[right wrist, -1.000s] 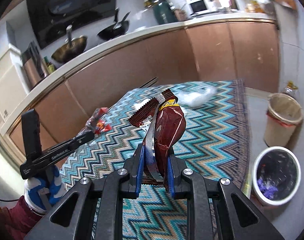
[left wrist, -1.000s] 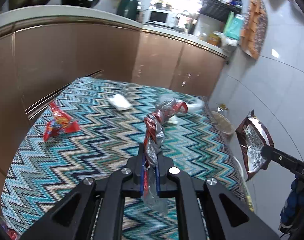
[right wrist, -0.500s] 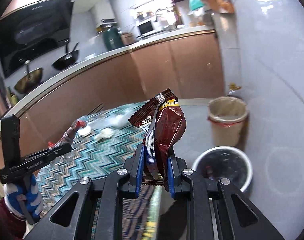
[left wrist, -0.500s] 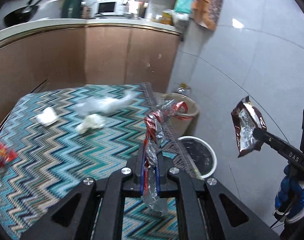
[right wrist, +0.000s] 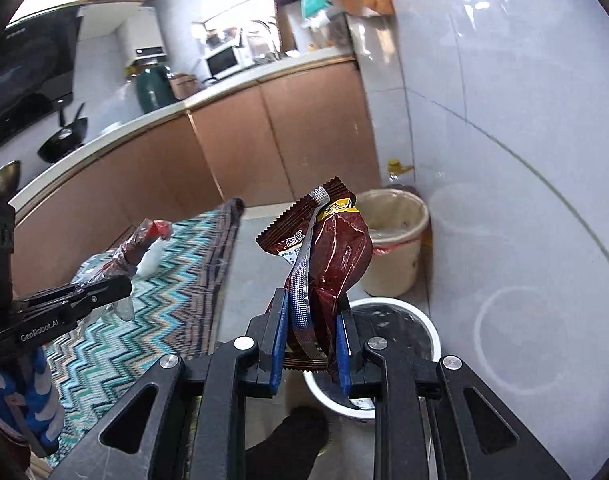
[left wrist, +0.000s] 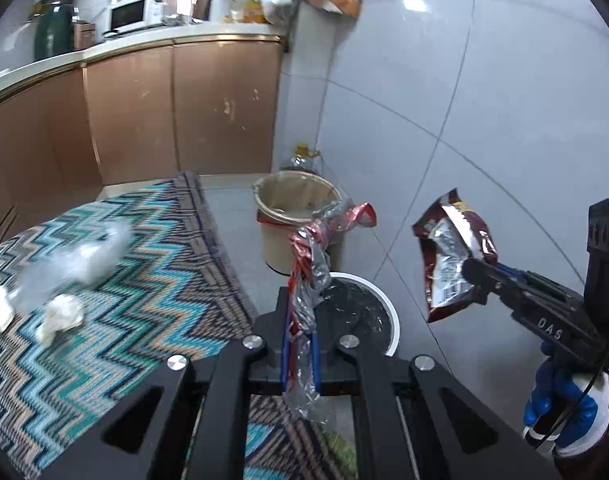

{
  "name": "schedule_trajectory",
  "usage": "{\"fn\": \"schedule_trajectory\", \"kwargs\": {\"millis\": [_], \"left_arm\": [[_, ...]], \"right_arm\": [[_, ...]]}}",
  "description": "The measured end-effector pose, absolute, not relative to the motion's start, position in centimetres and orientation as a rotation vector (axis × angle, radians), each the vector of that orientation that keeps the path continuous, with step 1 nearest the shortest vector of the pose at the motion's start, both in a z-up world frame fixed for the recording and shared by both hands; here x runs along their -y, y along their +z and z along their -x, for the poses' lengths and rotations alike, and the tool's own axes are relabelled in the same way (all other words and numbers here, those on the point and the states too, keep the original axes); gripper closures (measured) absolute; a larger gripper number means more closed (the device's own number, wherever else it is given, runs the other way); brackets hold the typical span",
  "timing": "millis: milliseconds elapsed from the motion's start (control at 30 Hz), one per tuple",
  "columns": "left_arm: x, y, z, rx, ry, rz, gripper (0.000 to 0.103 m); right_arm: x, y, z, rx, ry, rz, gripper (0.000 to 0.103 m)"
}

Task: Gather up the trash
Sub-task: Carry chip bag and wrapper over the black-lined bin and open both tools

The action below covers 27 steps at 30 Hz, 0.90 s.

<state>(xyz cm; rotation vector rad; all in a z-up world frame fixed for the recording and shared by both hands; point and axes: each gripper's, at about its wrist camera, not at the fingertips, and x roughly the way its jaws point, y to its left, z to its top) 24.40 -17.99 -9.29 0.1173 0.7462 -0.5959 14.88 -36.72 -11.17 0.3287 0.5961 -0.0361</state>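
My left gripper (left wrist: 300, 320) is shut on a crumpled red and silver wrapper (left wrist: 310, 256) that stands up from its pads. That gripper (right wrist: 120, 288) and its wrapper (right wrist: 144, 236) also show at the left of the right wrist view. My right gripper (right wrist: 308, 320) is shut on a dark brown snack bag (right wrist: 328, 256), seen again as the bag (left wrist: 448, 256) at the right of the left wrist view. Both hang above and near a white bin with a black liner (left wrist: 384, 312), the same bin (right wrist: 424, 332) just beyond the right gripper's fingers.
A beige bin (left wrist: 296, 204) with a red band stands behind the white one, by the tiled wall (left wrist: 484, 100). White paper scraps (left wrist: 60, 312) and a clear plastic bag (left wrist: 76, 264) lie on the zigzag rug (left wrist: 124, 340). Brown cabinets (left wrist: 184, 108) close the back. A black-socked foot (right wrist: 292, 436) is below.
Both grippers have swung right from over the rug toward the two bins, each still holding its wrapper. The white bin now lies just beyond both sets of fingers.
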Motion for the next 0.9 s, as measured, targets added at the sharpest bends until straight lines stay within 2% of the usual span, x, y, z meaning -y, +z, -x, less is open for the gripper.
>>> {"fn": "schedule_trajectory", "kwargs": {"millis": [567, 633, 733, 800, 900], "left_arm": [[29.4, -17.1, -32.8, -0.918, -0.670, -0.183, 0.094], [30.1, -18.2, -33.6, -0.948, -0.685, -0.182, 0.091], [30.8, -19.4, -34.4, -0.981, -0.694, -0.164, 0.083], [31.0, -19.9, -34.9, -0.995, -0.698, -0.147, 0.069], [31.0, -20.2, -35.1, -0.999, -0.697, -0.137, 0.069]], "right_arm": [[40.9, -18.2, -21.8, -0.735, -0.131, -0.370, 0.074], [41.3, -19.3, -22.6, -0.756, -0.140, -0.378, 0.073], [41.9, -20.9, -23.5, -0.785, -0.151, -0.390, 0.064], [42.1, -21.6, -24.0, -0.802, -0.164, -0.395, 0.059], [42.3, -22.5, -23.9, -0.819, -0.187, -0.403, 0.054]]}}
